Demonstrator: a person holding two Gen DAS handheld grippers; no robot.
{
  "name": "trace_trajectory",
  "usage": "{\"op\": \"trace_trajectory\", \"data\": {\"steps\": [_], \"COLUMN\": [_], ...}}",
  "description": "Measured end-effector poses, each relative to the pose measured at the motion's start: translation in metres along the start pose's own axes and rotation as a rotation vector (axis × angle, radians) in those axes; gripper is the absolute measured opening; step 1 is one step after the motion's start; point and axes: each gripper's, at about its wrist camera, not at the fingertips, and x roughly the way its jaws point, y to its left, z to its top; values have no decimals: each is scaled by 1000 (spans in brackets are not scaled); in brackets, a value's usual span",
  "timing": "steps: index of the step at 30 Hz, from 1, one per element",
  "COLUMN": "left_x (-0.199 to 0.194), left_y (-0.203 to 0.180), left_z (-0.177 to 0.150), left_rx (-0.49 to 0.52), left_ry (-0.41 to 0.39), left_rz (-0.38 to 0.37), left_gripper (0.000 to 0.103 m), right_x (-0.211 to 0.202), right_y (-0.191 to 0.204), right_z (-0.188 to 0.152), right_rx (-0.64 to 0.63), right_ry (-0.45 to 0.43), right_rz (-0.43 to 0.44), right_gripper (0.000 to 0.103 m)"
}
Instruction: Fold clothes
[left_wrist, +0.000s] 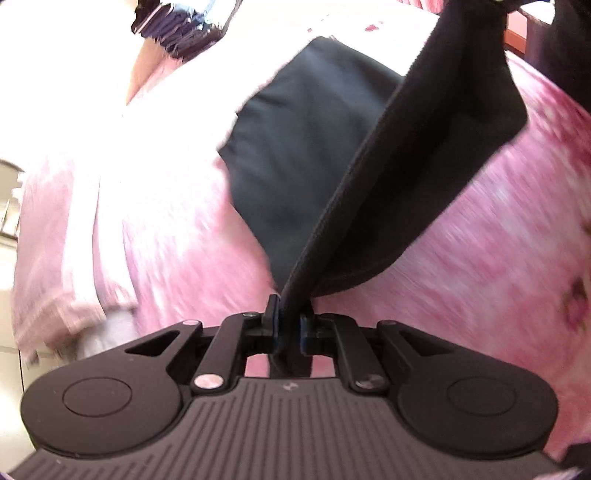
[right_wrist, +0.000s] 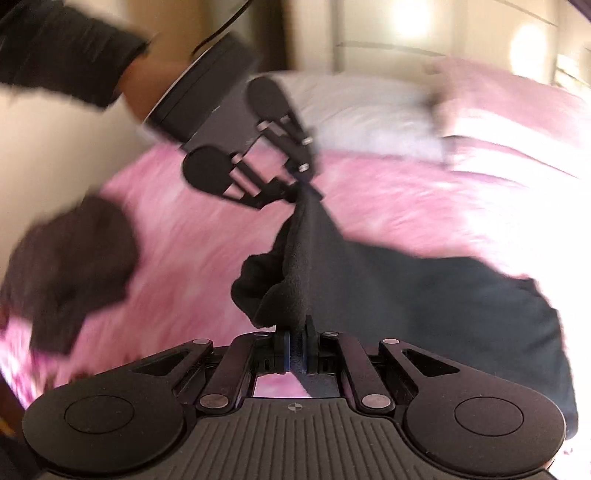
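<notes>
Garment handling: the black garment is judged to be soft and light, because it hangs and bends freely between the two grips. A slightly fuzzy inner face is seen, so slipping is not much expected.
Where to hold: the hemmed edge is judged as the best place, since the stitched border is thicker. Two corners of one edge should be taken, well apart, so that the cloth is stretched flat.
Garment look: plain black, matte outside, with a sewn seam along the border. The kind of garment cannot be told.
Garment place: one part is lifted above the pink bed cover, the rest is lying on it.
Left gripper: the jaws are narrow and pressed on the garment's edge.
Right gripper: the jaws are nearly closed, and a fold of the garment is pinched between them.
Other cloth: a dark crumpled piece is lying on the cover, apart from the garment.
Pillow: a white one is seen behind.
Risk: bunched cloth near the right grip may be folded unevenly.
</notes>
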Motion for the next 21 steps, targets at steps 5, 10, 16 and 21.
{"op": "trace_trajectory", "data": {"steps": [5,10,16,21], "left_x": [53,142,238,262], "left_y": [70,103,93,91], "left_z": [89,167,202,206], "left_rx": [43,106,152,185], "left_ry": [-10,-18,32,26], "left_rz": [-49,-161,-324,-380], "left_gripper": [8,9,9,9], "right_x": [-35,-41,-11,0], "right_y": [-90,-189,-283,-320], "right_z": [4,-29,-91,-116], "right_rx": [203,454,770,912], "right_ry": [-73,-64,-14,-9], "right_rz": [-113,-158,-125,-121], "right_gripper": [4,4,4,4]}}
